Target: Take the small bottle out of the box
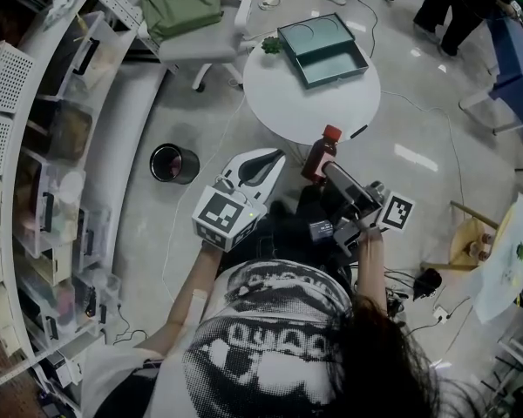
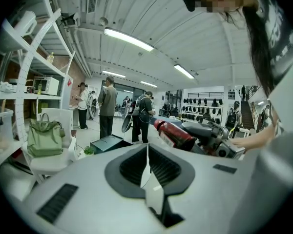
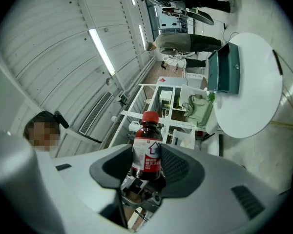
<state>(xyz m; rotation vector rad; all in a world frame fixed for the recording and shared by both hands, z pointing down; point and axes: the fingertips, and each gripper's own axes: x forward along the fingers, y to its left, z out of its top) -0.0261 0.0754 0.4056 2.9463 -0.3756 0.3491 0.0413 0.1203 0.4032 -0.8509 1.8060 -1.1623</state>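
Ref point: round white table (image 1: 307,111). On its far half, open teal box (image 1: 324,52), w/ nothing visible inside from the head view, so extraction prob. done. Just off the table's near edge, left side: left gripper (image 1: 260,169), shut flat w/ nothing between the jaws, idle. Just off that same near edge, right side: right gripper (image 1: 327,171), clamped on the small bottle (image 1: 318,157) round its lower body, approx. at label height. Held in the air at the table's near rim, well apart from the box, tilted rather than upright, red cap (image 1: 332,132) leaning toward the table. To finish well, by judgement: hold grip pressure as is, no extra squeeze on a thin plastic body; roll the wrist to bring the cap up before lowering; pick a bare patch of table near the near edge, clear of the box wall; land the base flat, then let go only once steady. Park the left gripper away from the table edge to avoid a knock. Likely risk: low grip + dark liquid inside, so top-heavy swing if moved fast.
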